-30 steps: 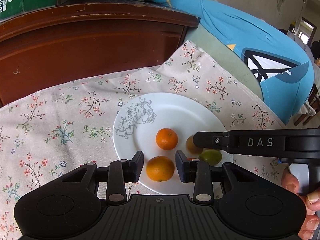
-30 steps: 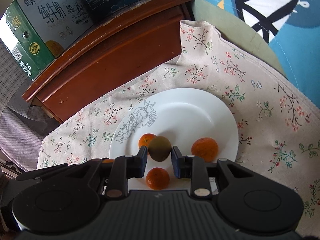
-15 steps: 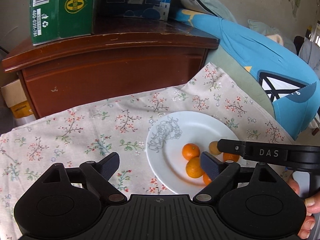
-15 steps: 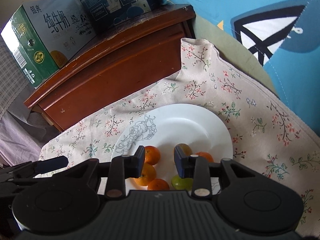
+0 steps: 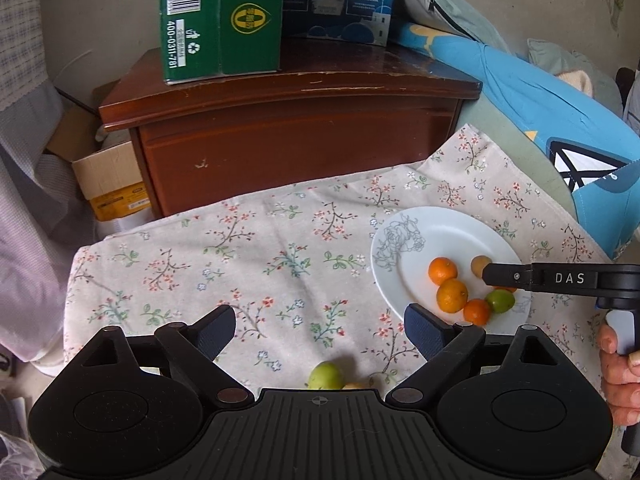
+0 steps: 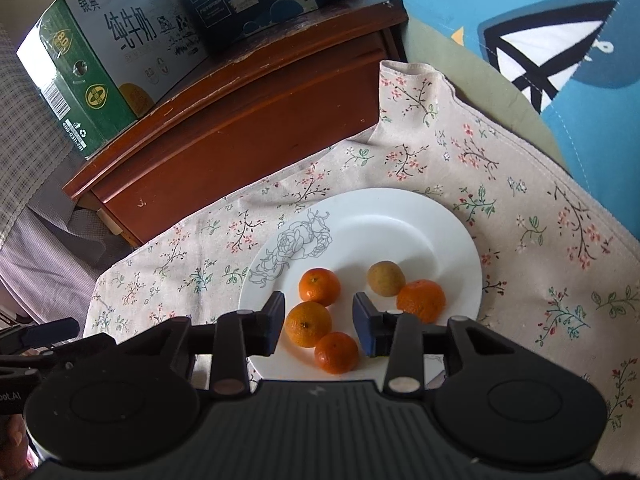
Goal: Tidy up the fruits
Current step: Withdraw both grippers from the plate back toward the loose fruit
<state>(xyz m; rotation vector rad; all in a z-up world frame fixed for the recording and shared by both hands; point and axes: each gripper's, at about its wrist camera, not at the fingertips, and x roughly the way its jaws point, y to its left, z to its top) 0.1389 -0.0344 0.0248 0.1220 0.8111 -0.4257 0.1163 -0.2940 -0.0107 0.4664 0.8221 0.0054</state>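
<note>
While both grippers stand apart and empty: fruit sorting, partway.
Risk: right gripper (image 6: 318,318) nudging oranges (image 6: 309,323) off plate (image 6: 400,216).

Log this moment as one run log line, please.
left gripper: open, empty, above cloth | right gripper: jaws just opening, nothing gripped, over plate | green fruit on cloth, off plate

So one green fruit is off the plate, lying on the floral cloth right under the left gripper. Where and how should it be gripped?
Grip the small round green fruit across its widest middle, coming from above with the left gripper, whose jaws have just been opening with nothing between them. It is round, so either side serves, but another fruit seems to sit right beside it, so keep the fingers clear there.
</note>
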